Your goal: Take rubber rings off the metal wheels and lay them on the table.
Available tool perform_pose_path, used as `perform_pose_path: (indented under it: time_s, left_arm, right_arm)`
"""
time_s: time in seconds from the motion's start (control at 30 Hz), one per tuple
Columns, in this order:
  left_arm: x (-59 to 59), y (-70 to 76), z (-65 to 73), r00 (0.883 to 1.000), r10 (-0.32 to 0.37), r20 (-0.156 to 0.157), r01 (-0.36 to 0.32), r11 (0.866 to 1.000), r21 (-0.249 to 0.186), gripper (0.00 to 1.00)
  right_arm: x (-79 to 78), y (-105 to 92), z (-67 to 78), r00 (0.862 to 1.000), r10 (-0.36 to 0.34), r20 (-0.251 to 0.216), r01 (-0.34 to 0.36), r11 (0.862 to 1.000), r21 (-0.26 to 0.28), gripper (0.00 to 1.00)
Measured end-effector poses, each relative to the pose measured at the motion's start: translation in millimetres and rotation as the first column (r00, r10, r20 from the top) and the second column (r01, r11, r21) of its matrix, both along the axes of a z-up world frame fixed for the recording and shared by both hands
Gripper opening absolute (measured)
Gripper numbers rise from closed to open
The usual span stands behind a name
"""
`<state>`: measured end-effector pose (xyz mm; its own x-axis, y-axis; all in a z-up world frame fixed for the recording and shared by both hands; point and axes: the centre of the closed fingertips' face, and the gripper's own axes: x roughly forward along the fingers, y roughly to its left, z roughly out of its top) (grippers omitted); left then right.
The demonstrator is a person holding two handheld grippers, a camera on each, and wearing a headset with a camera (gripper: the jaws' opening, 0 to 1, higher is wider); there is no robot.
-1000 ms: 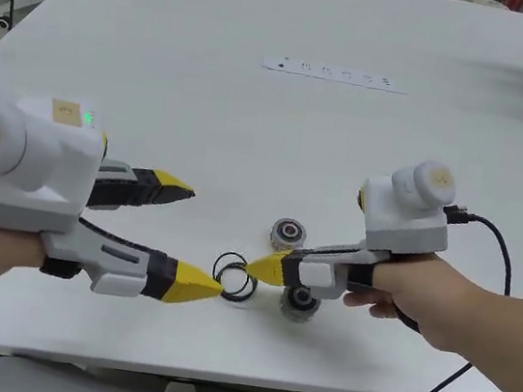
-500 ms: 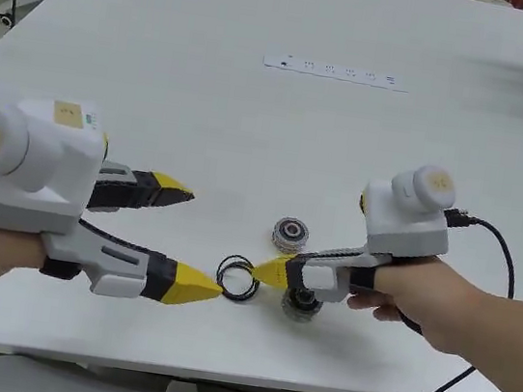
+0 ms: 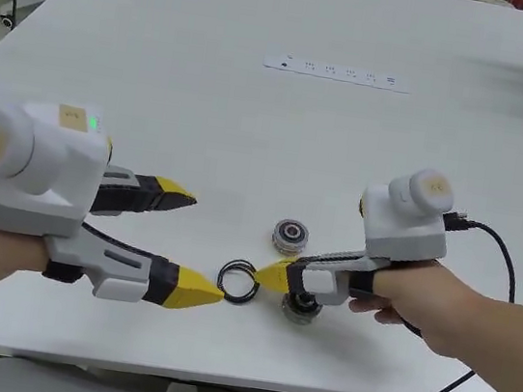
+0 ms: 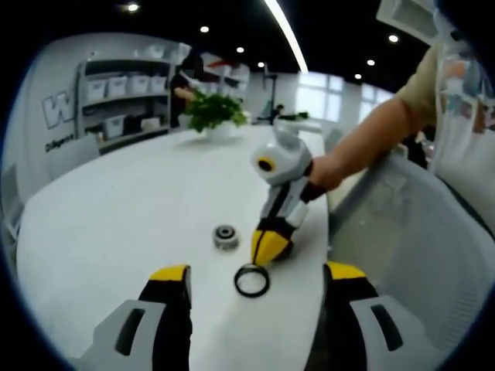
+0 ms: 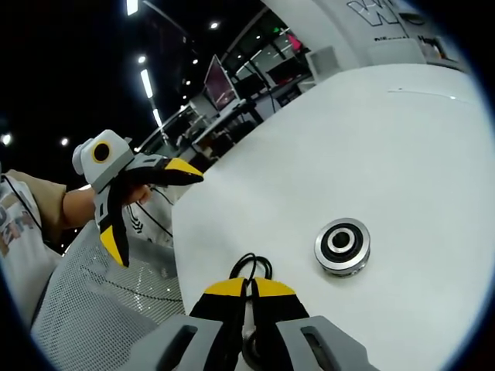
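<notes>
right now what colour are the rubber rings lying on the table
Black. The rubber rings show best in the left gripper view.

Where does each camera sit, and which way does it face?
Head view: on the headset, looking down at the table; left gripper, right gripper and both hands show.
Left gripper view: along its open jaws toward the right gripper.
Right gripper view: along its shut jaws toward the left gripper.
Both gripper views share the rubber rings.
</notes>
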<state>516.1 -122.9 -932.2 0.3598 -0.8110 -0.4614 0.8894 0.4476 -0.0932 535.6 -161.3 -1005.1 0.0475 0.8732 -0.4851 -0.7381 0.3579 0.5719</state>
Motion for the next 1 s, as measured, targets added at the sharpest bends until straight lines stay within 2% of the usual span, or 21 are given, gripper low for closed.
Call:
perform_pose_path:
  time_s: [0.43, 0.73, 1.0]
  left_arm:
    - [-1.2, 0.0, 0.6, 1.000, 0.003, -0.004, -0.003, 1.000, 0.003, 0.70]
    - [-2.0, 0.5, 6.5, 1.000, 0.006, 0.003, -0.006, 1.000, 0.002, 0.70]
    - [0.3, 0.9, 15.8, 1.000, 0.019, 0.016, -0.019, 1.000, -0.009, 0.71]
  right_arm:
    - [2.6, -4.6, -0.6, 0.999, -0.004, 0.042, 0.005, 1.000, -0.026, 0.04]
    - [10.4, -8.9, 17.4, 0.996, -0.045, 0.082, 0.044, 0.999, 0.009, 0.14]
    - [16.5, -14.5, 42.0, 0.986, -0.076, 0.147, 0.072, 0.997, 0.033, 0.25]
